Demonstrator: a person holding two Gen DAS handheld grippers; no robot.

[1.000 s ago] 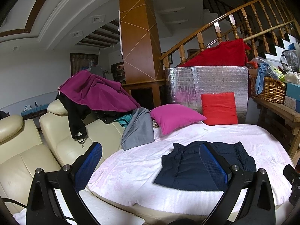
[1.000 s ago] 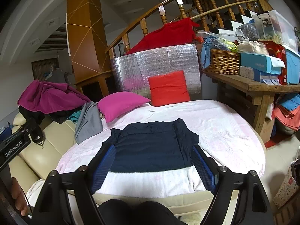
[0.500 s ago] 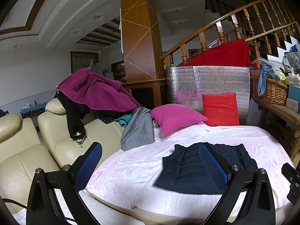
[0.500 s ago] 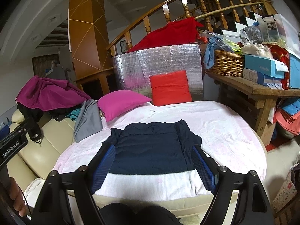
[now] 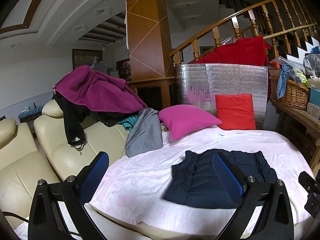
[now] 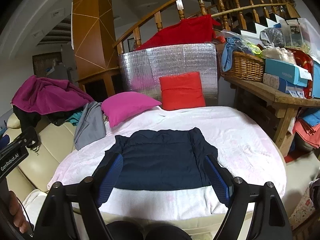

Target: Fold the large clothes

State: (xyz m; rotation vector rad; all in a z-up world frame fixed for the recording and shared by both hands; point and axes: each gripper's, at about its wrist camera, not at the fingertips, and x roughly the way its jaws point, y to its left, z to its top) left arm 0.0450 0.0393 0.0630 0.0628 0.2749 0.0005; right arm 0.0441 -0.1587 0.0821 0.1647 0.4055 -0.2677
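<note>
A navy quilted garment (image 6: 162, 158) lies folded flat on the round pale pink bed cover (image 6: 240, 132); the left wrist view shows the garment (image 5: 200, 180) to the right of centre. My right gripper (image 6: 164, 174) hovers over the garment's near edge, open, with nothing between its blue pads. My left gripper (image 5: 160, 172) is open too, held above the cover to the left of the garment. A heap of unfolded clothes, a magenta jacket (image 5: 96, 92), black pieces and a grey garment (image 5: 146, 132), rests on the cream sofa (image 5: 66, 156) at the left.
A pink cushion (image 6: 128, 108) and a red cushion (image 6: 182, 90) sit at the bed's far side before a silver foil panel (image 6: 170, 64). A wooden bench (image 6: 280, 98) with a wicker basket (image 6: 244, 66) and boxes stands on the right. A stair railing runs behind.
Both grippers have drifted a little across the scene, so bed and garment sit slightly shifted in view. Both stay open and empty; the navy garment lies as before.
</note>
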